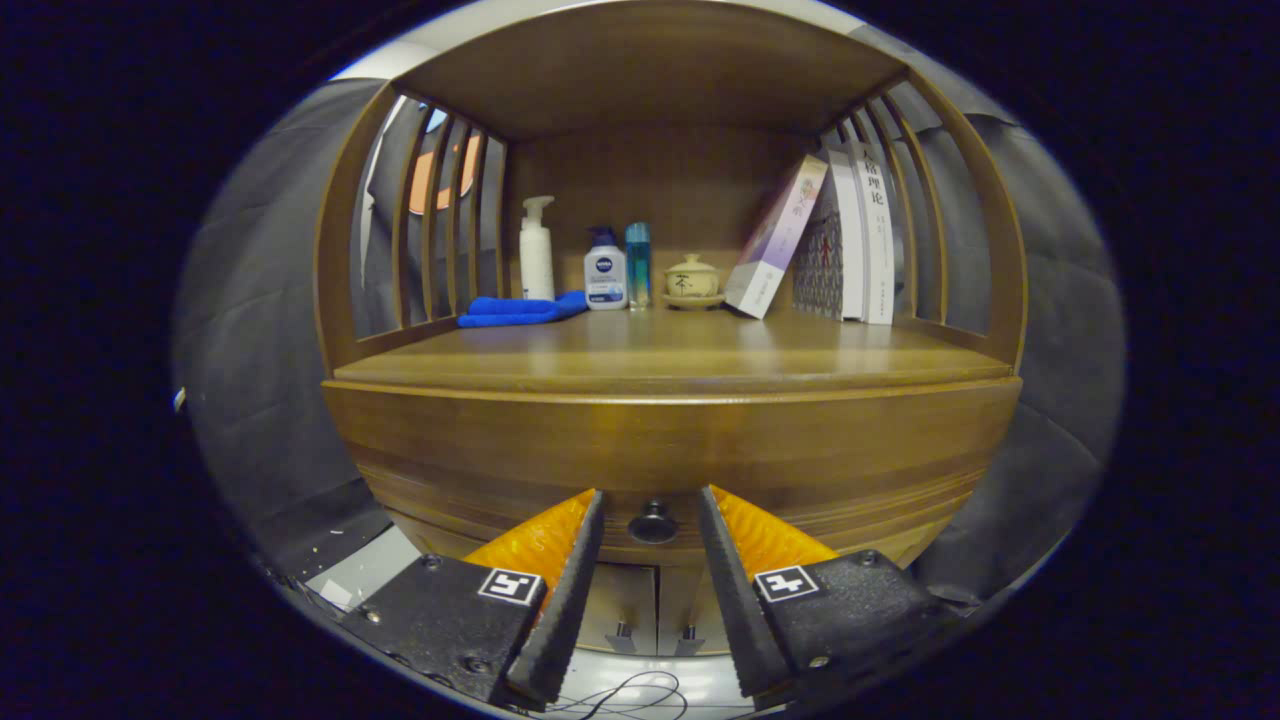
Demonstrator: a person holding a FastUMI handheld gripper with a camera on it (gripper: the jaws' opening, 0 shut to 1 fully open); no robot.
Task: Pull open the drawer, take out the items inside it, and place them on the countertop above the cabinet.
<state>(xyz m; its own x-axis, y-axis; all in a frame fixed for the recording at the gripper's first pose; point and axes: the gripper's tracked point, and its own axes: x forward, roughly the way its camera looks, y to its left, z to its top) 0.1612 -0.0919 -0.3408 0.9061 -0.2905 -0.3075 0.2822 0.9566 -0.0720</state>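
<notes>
Jaws [651, 500] stand open with the knob [652, 522] centred in their gap, just ahead, not yet touched. Behind the knob the drawer [660, 450] is shut; above it the counter [670, 350], bottles at its back.

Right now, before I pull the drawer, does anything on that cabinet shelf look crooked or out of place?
One book leans steeply against the upright books instead of standing. A blue cloth lies loosely folded by the bottles. Nothing looks spilled or broken. The tongs are open, with the drawer knob between their tips, not yet gripped.
</notes>
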